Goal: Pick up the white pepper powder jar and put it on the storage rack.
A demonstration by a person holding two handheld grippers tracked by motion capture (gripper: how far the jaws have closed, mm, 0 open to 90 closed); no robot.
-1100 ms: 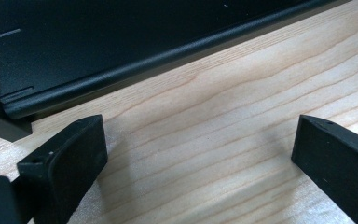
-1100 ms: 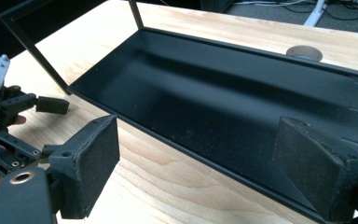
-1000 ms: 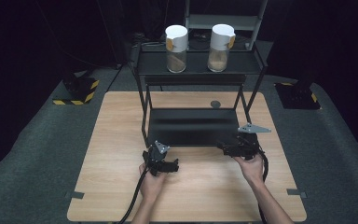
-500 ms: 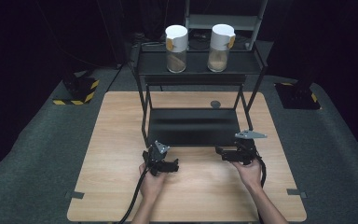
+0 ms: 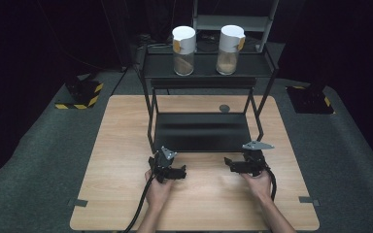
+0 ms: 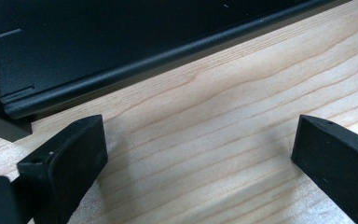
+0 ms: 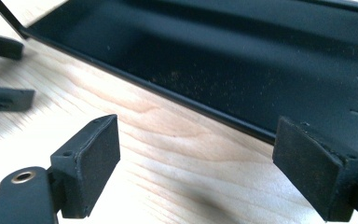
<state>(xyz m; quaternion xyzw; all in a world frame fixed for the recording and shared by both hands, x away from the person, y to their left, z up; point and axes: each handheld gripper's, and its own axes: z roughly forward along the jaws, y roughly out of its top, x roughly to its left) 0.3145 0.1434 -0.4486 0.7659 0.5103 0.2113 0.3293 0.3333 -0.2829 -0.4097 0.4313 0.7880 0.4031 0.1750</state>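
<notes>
I hold my left gripper (image 5: 179,172) low over the wooden table (image 5: 121,145), just in front of the black rack's bottom tray (image 5: 201,132), its jaws spread wide with only bare wood between them. My right gripper (image 5: 229,164) sits near the tray's front right corner, jaws also apart and gripping nothing. Well beyond both, on the rack's top shelf (image 5: 206,70), stand two clear jars side by side, each capped white: the left jar (image 5: 183,50) and the right jar (image 5: 230,49) both hold a brownish, granular fill in their lower part.
</notes>
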